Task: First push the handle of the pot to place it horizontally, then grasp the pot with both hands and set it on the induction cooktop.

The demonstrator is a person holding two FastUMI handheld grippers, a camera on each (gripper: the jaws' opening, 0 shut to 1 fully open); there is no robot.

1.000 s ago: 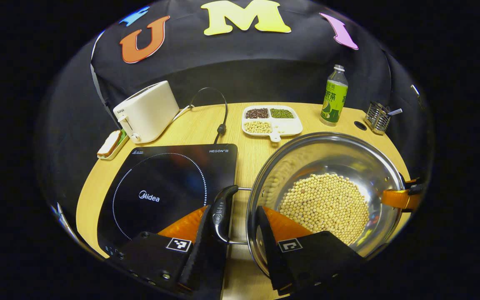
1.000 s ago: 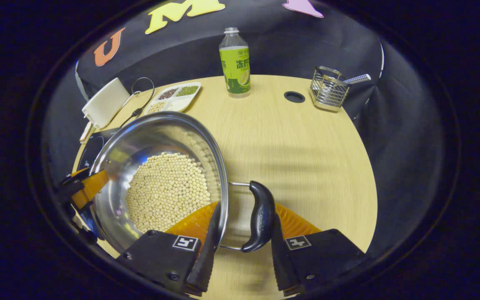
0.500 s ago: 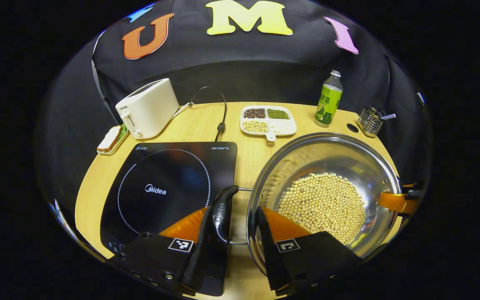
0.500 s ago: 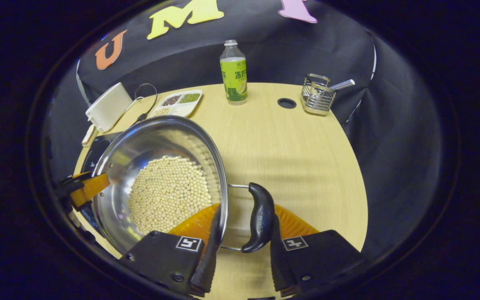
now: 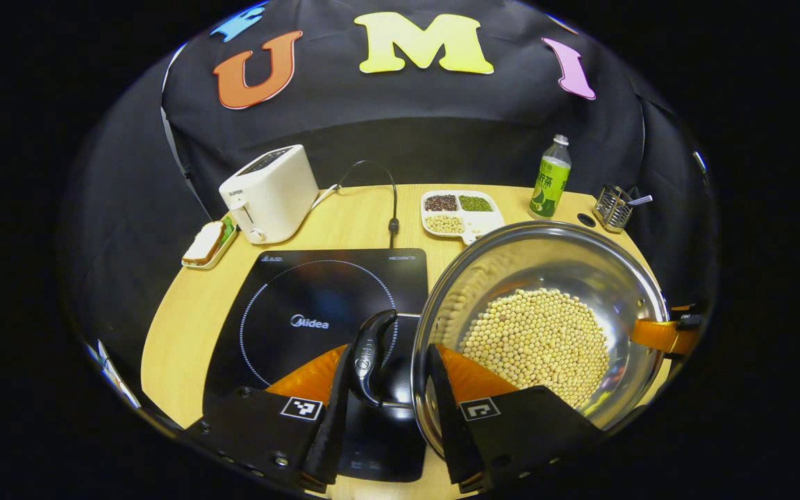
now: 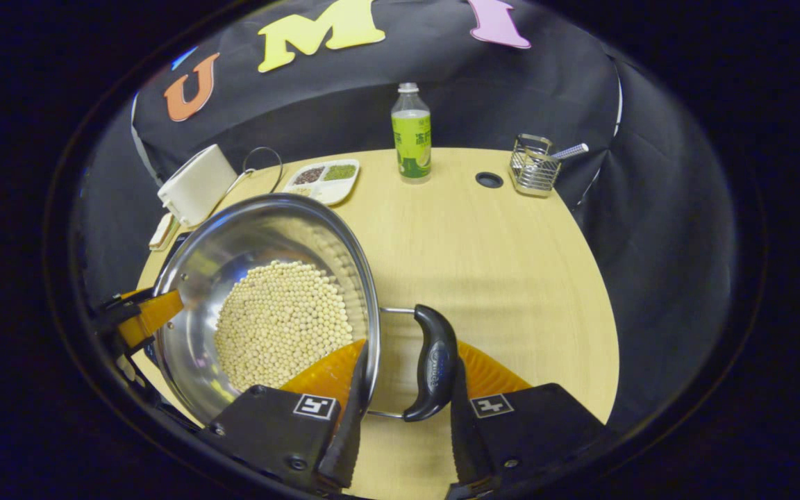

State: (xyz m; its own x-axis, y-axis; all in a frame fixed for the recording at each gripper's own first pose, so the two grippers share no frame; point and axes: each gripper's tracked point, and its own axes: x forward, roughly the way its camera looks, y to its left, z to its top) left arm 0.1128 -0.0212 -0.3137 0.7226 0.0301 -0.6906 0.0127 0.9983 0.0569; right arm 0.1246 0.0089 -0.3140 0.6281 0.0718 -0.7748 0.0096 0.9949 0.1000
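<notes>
A steel pot [image 5: 546,257] with soybeans [image 5: 539,337] in it hangs between my two grippers. My left gripper [image 5: 389,355] is shut on the pot's left handle [image 5: 370,351], one finger outside the black grip and one inside the rim. This handle hovers over the right part of the black induction cooktop [image 5: 310,295]. In the right gripper view my right gripper [image 6: 408,355] is shut on the pot's right handle [image 6: 435,361] the same way, over bare table, with the pot [image 6: 233,236] to its left. Each gripper's finger also shows at the pot's far rim in the other view.
A white toaster [image 5: 268,191] and a small dish with bread [image 5: 207,243] stand behind the cooktop on the left. A divided dish of beans [image 5: 461,214], a green bottle [image 5: 549,177] and a wire holder [image 5: 614,206] line the back. The cooktop's cable [image 5: 393,208] runs backward.
Both grippers have carried the pot to the left. Its left handle, which hung beside the cooktop's right edge, now hangs over the glass. Both grips are unchanged.
</notes>
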